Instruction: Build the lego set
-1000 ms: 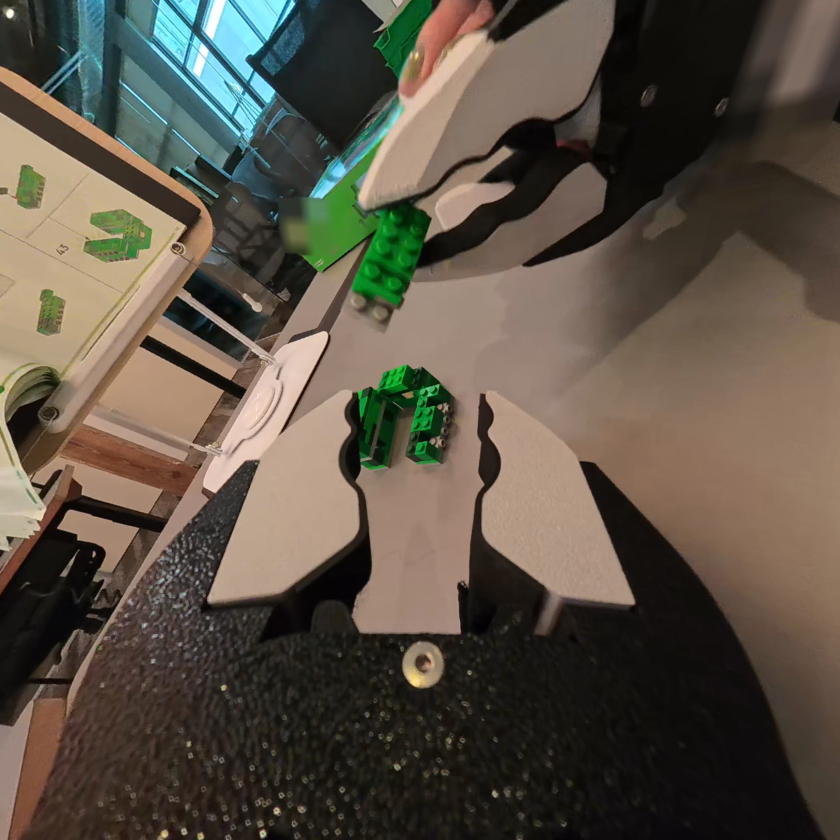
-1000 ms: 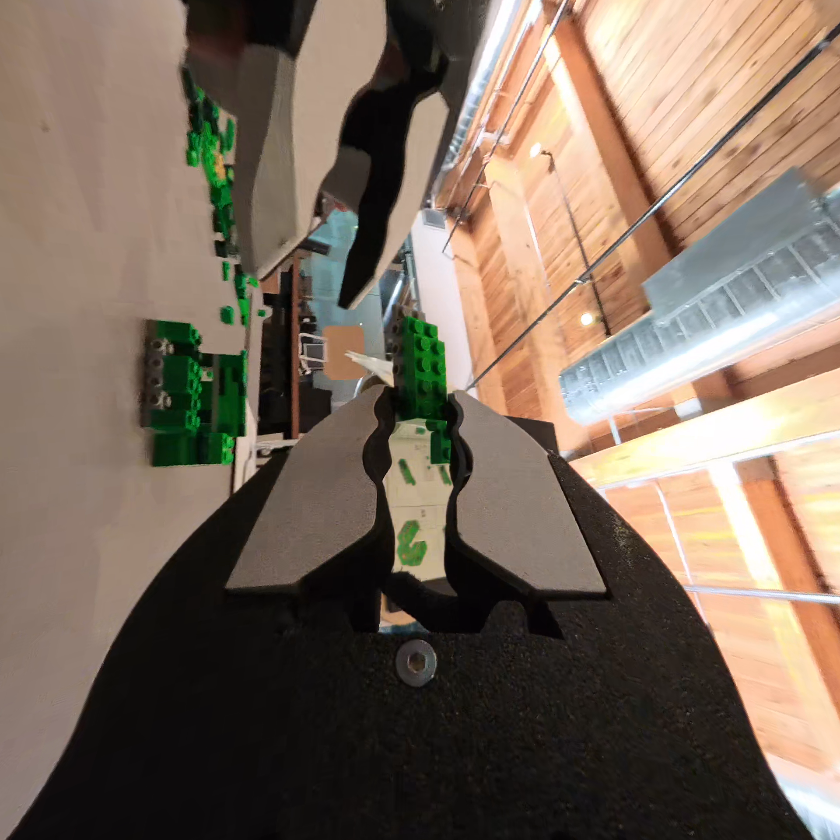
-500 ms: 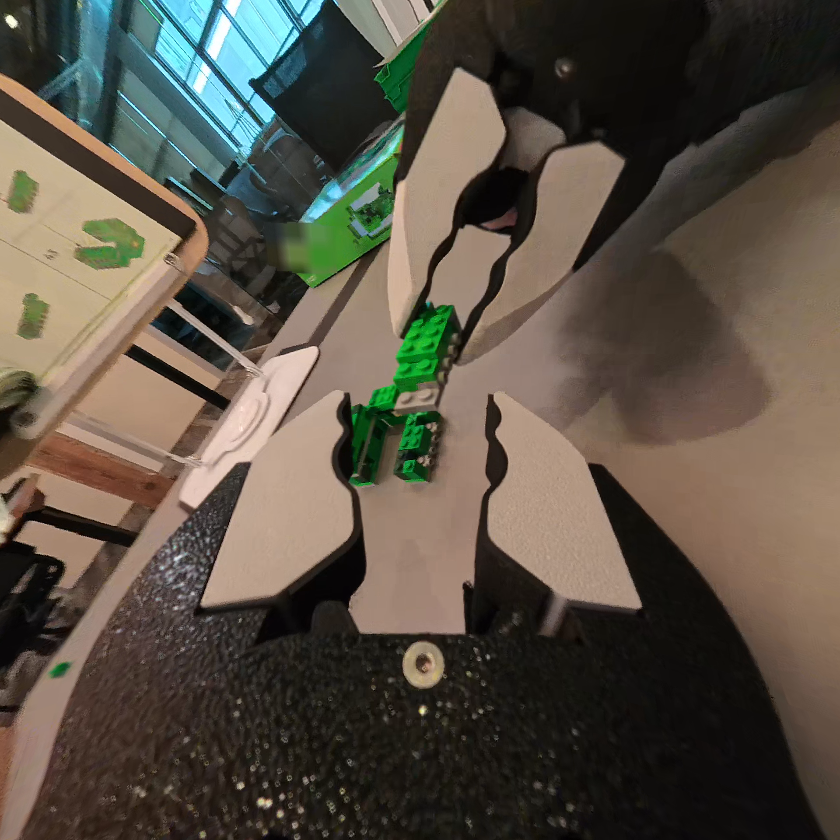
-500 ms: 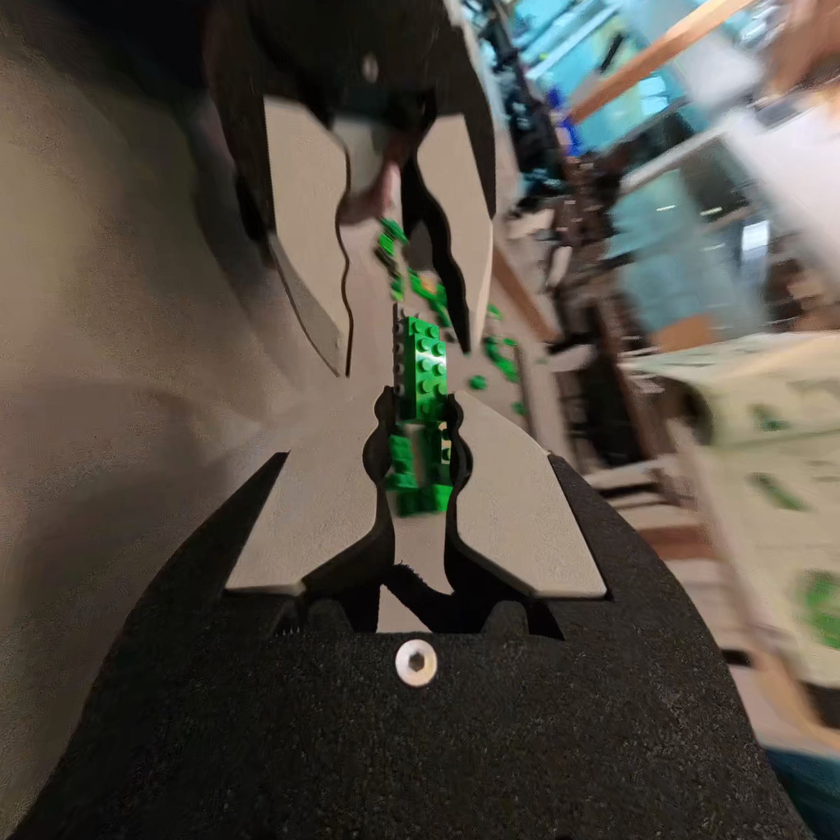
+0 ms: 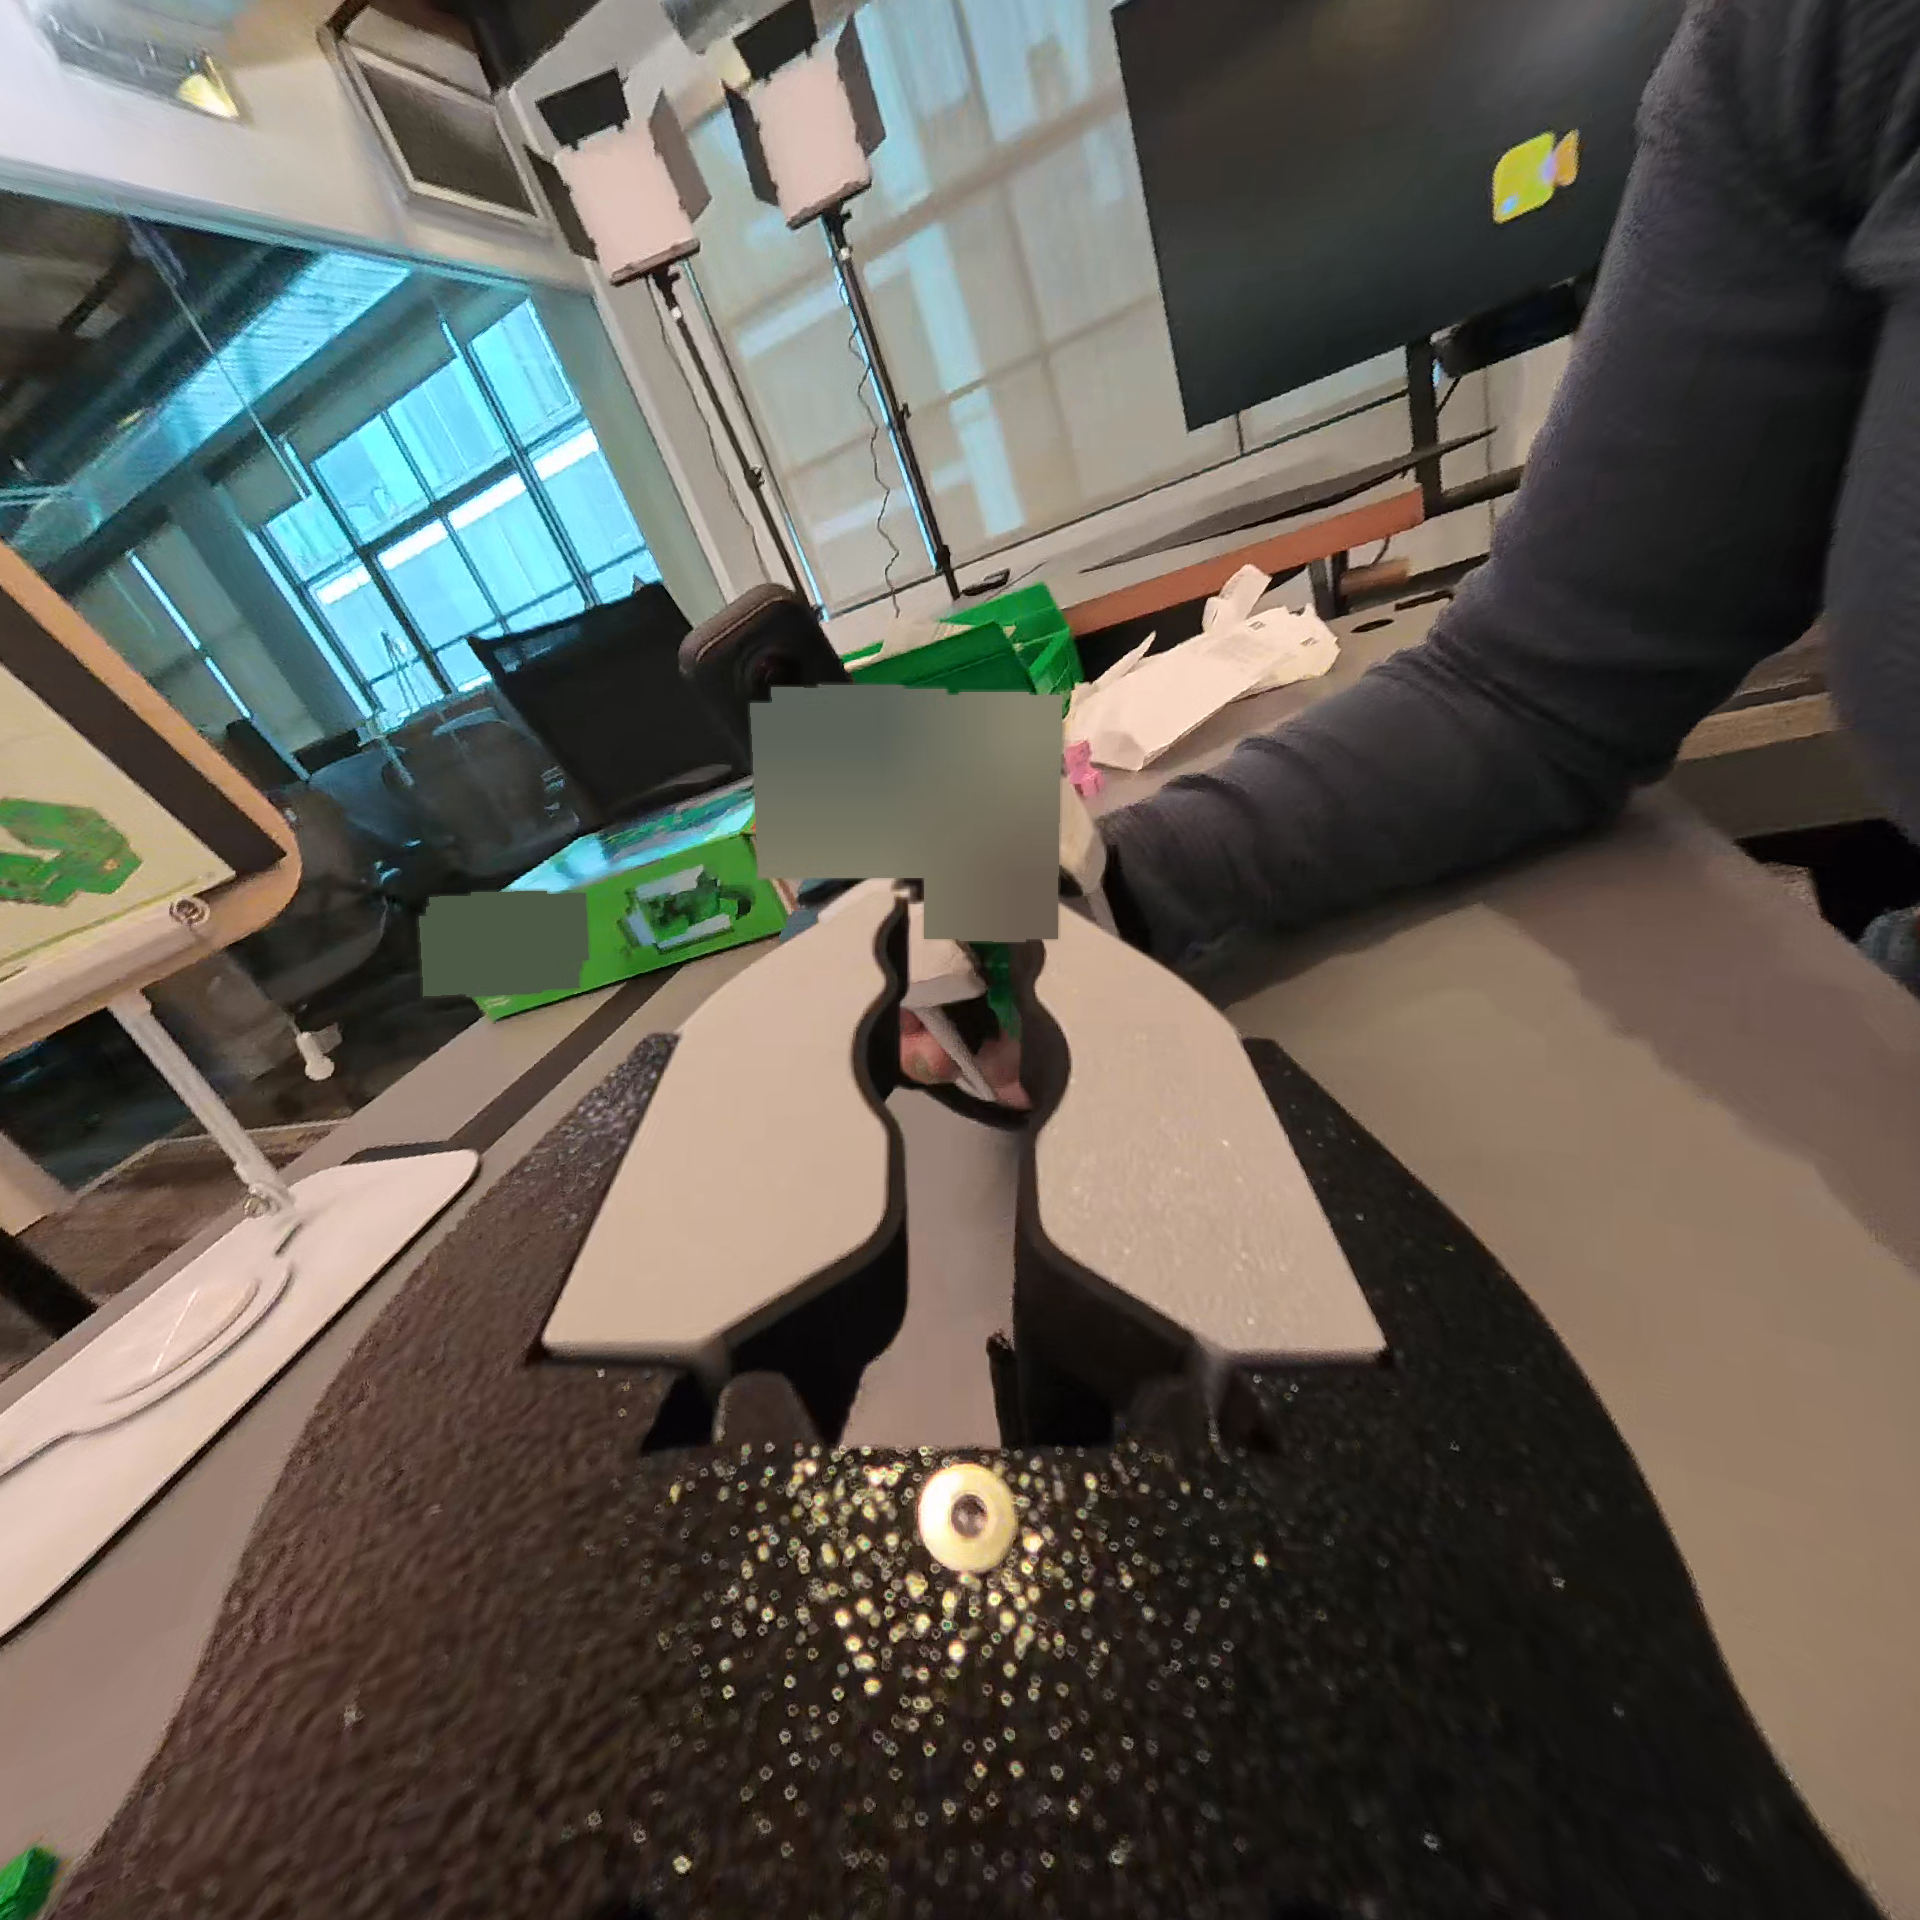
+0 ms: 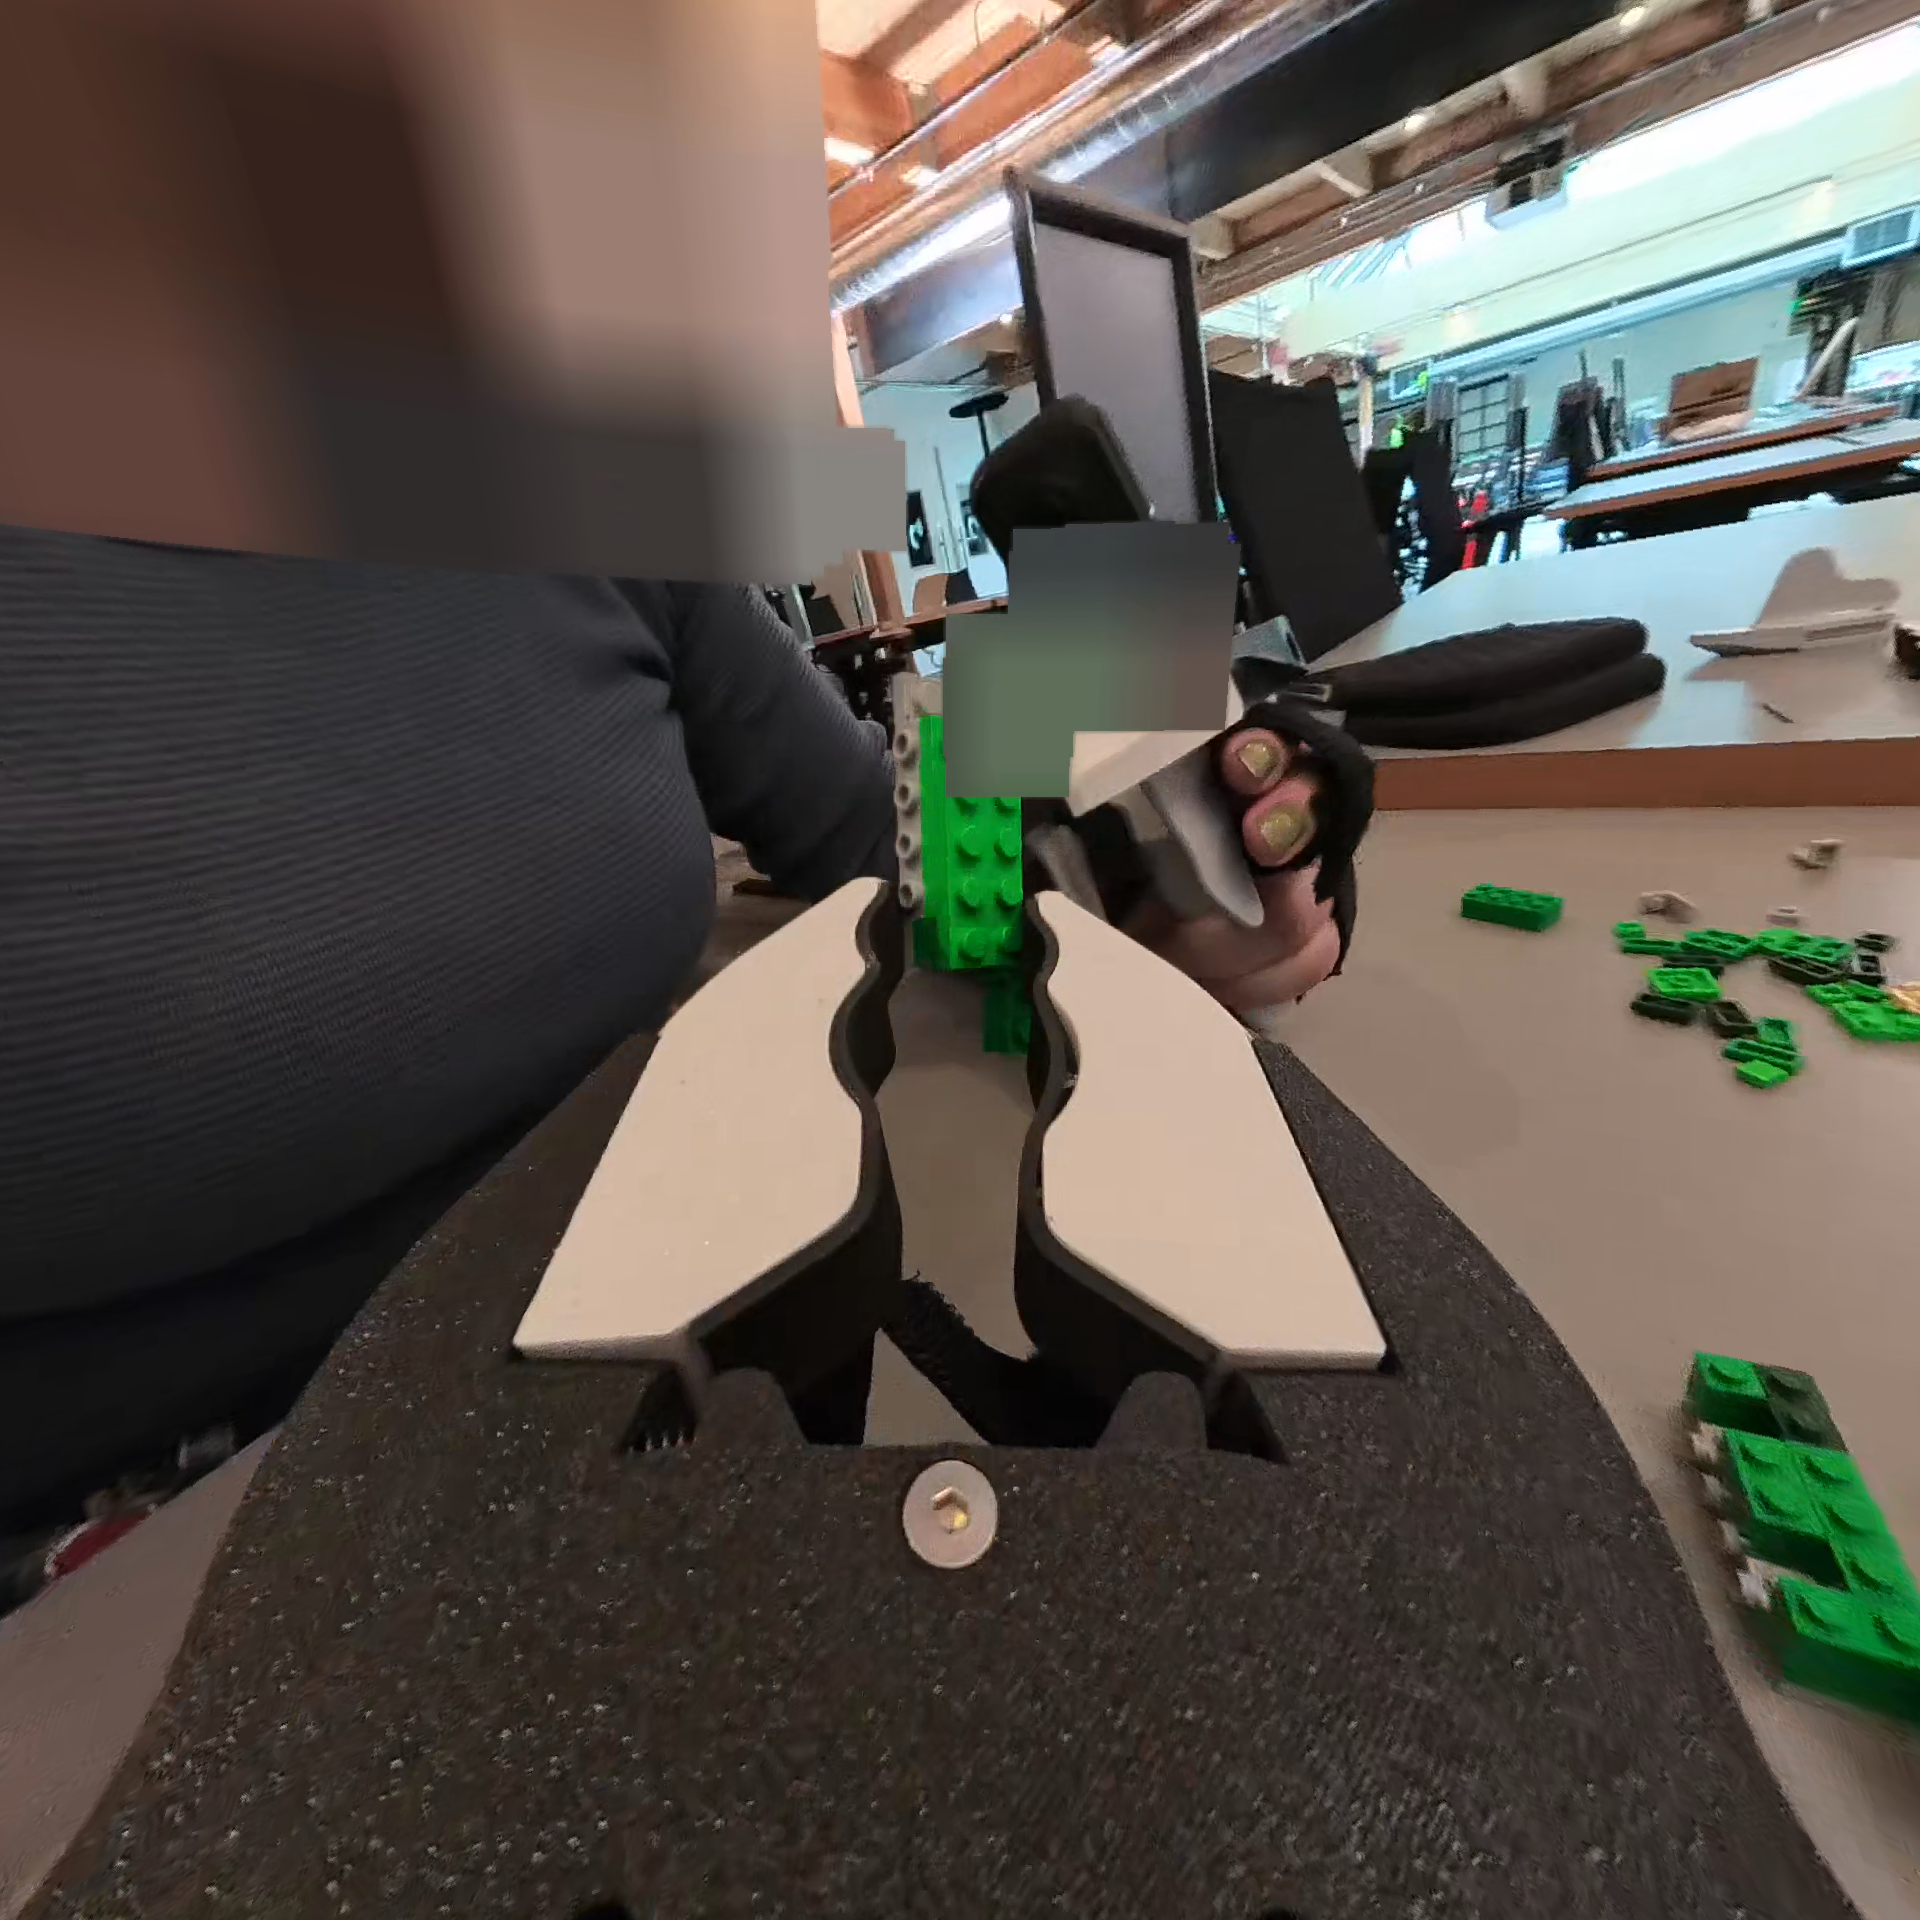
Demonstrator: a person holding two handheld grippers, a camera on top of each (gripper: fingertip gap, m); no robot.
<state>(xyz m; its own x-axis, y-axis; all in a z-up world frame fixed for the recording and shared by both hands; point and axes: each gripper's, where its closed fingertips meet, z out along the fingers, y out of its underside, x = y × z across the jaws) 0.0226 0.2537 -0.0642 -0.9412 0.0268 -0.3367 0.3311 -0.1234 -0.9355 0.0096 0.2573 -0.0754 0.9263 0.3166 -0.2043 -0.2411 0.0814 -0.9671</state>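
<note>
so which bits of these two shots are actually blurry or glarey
Left wrist view: mostly sharp, black gripper body glints with specular speckle, bright windows wash out. Right wrist view: green brick assembly at lower right smeared, held green piece crisp, ceiling lights glare; both views bend at the edges.

a mosaic patch covers the top of the green brick assembly (image 6: 966,883) in the right wrist view, so its upper end cannot be told. the second green build (image 6: 1818,1527) is blurred and cut off by the right edge. in the left wrist view only a green sliver (image 5: 1000,987) shows between the left gripper (image 5: 961,914) fingers, and the instruction sheet (image 5: 73,852) runs off the left edge.
</note>
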